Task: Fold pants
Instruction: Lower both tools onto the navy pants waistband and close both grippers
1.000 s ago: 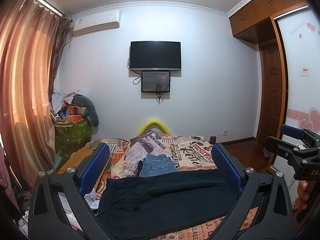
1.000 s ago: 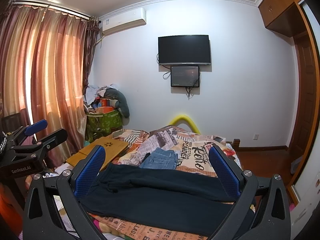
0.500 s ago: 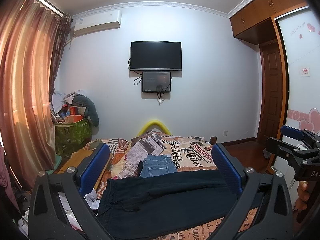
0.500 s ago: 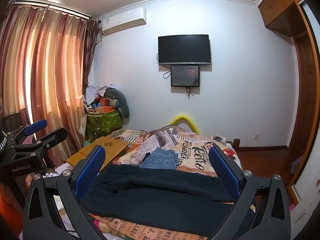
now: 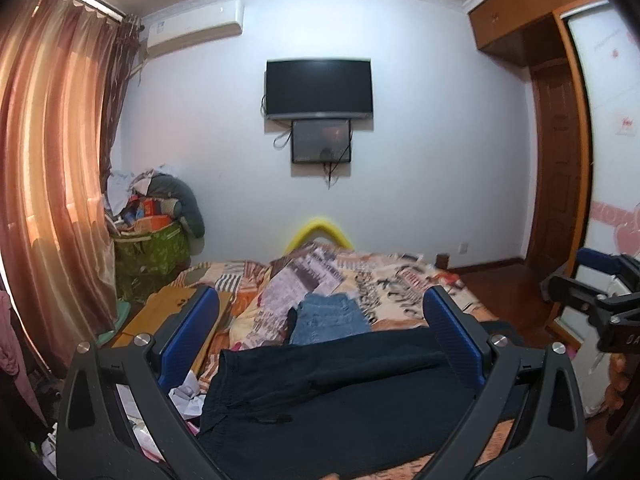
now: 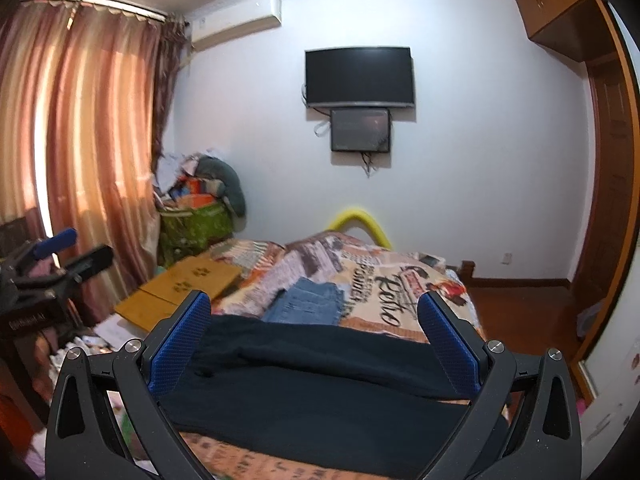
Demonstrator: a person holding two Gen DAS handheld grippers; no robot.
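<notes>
Dark navy pants (image 5: 332,392) lie flat across the near end of the bed, waistband with drawstring to the left, legs running right; in the right wrist view the pants (image 6: 320,384) fill the lower middle. My left gripper (image 5: 320,320) hovers above them, open, blue pads wide apart with nothing between. My right gripper (image 6: 316,320) is likewise open and held above the pants. The right gripper (image 5: 600,304) shows at the right edge of the left wrist view, and the left gripper (image 6: 52,272) at the left edge of the right wrist view.
Folded blue jeans (image 5: 330,318) lie on the patterned bedspread (image 5: 384,284) just beyond the pants. A wooden board (image 6: 180,292) rests at the bed's left side. A green bag piled with clutter (image 5: 152,248), curtains (image 5: 52,180), a wall TV (image 5: 319,88) and a wooden door (image 5: 556,168) surround the bed.
Both views have shifted and blurred slightly: the grippers have moved a little forward and tilted down over the pants. The pants lie unchanged and both grippers stay open.
</notes>
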